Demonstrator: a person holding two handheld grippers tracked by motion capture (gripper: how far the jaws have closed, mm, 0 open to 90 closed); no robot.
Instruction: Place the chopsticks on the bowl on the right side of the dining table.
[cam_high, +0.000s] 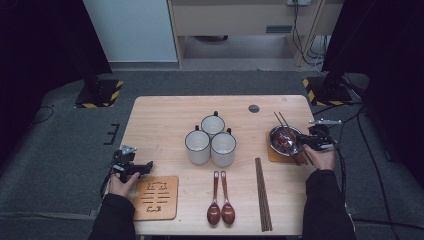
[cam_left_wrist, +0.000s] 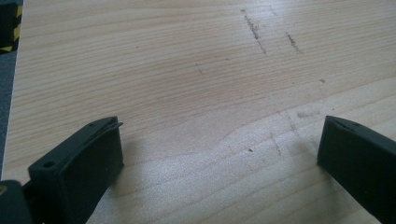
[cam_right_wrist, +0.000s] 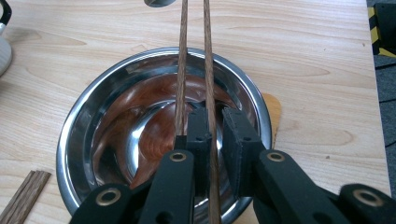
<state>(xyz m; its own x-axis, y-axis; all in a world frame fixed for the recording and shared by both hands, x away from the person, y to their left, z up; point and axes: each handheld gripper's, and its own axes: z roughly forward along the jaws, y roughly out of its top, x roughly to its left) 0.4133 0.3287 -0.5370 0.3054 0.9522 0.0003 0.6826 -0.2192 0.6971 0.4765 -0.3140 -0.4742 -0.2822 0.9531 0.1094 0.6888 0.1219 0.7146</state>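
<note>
Lying across the bowl (cam_right_wrist: 161, 135) near the table's right edge, chopsticks (cam_right_wrist: 208, 70) are running lengthwise between the right gripper's (cam_right_wrist: 214, 122) narrowly parted jaws; left gripper (cam_left_wrist: 219, 149) is gaping wide, empty.

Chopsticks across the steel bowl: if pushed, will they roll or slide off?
Likely they slide: the chopsticks are thin, stiff, and rest on the smooth rim of the bowl. They look light, so a small nudge may shift them.
</note>
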